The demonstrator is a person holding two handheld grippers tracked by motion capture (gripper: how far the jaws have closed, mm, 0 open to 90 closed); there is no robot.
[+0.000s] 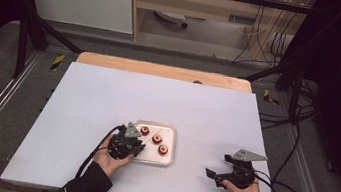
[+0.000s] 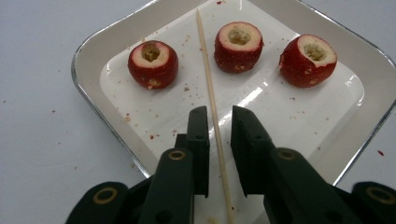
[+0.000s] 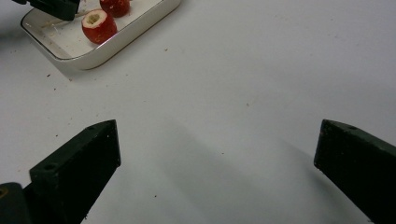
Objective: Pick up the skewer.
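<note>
High view: a thin wooden skewer (image 1: 157,135) lies in a white tray (image 1: 169,154) near the front middle of the white table (image 1: 107,97), among three cored red fruits (image 1: 163,149). The left gripper (image 1: 135,146) sits low over the tray's left edge, its hand (image 1: 112,157) angled inward. The right gripper (image 1: 212,175) rests on the table well to the right of the tray, pointing left.

Left gripper view: the skewer (image 2: 212,107) is pale, straight and pointed at the far end. It runs between the two narrowed jaws; a slim gap shows on each side, so no pad presses it.

Right gripper view: the jaws stand wide apart over bare table (image 3: 233,93); the tray (image 3: 121,39) is at upper left. No readable writing anywhere.
</note>
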